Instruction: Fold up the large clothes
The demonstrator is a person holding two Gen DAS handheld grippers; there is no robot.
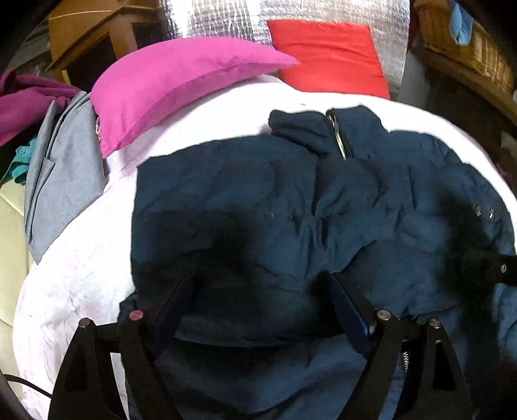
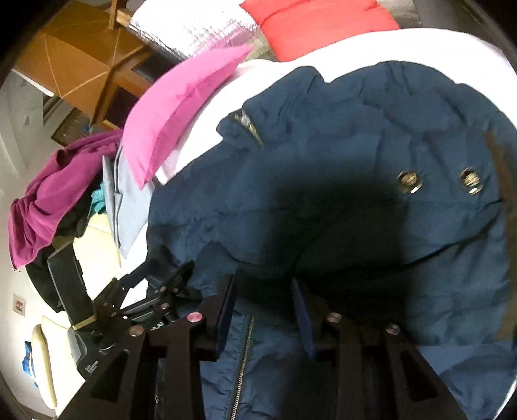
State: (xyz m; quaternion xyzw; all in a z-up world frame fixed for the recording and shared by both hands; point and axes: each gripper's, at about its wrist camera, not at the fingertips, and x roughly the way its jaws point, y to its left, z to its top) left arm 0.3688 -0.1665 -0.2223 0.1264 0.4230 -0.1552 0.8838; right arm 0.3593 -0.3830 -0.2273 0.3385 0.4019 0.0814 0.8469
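A dark navy quilted jacket [image 1: 290, 206] lay spread across a white bedcover [image 1: 80, 265], its collar and short zip [image 1: 337, 139] pointing toward the far end of the bed and two metal snaps [image 2: 439, 181] showing near its right side. Its left edge fell well inside the cover, leaving a broad strip of bare white cloth there, while its right side ran close to the bed's rim. The left gripper [image 1: 258, 290] hung over the near hem with its jaws spread wide, the fabric below and between them, no pad visibly pressing on it. The right gripper [image 2: 263, 290] sat low over the jacket by the front zip, its jaws partly closed; deep shadow hid the tips, so whether they pinched cloth could not be told. Beyond the collar a magenta pillow [image 1: 174, 84] overlapped the cover's far left corner and a red pillow [image 1: 329, 55] lay against a silvery quilted backing [image 1: 219, 16]. A folded grey garment [image 1: 61, 181] and a crumpled purple cloth [image 1: 22, 103] crowded the left edge, a wooden cabinet [image 1: 90, 35] stood behind them, and a wicker basket [image 1: 468, 42] stood at the far right.
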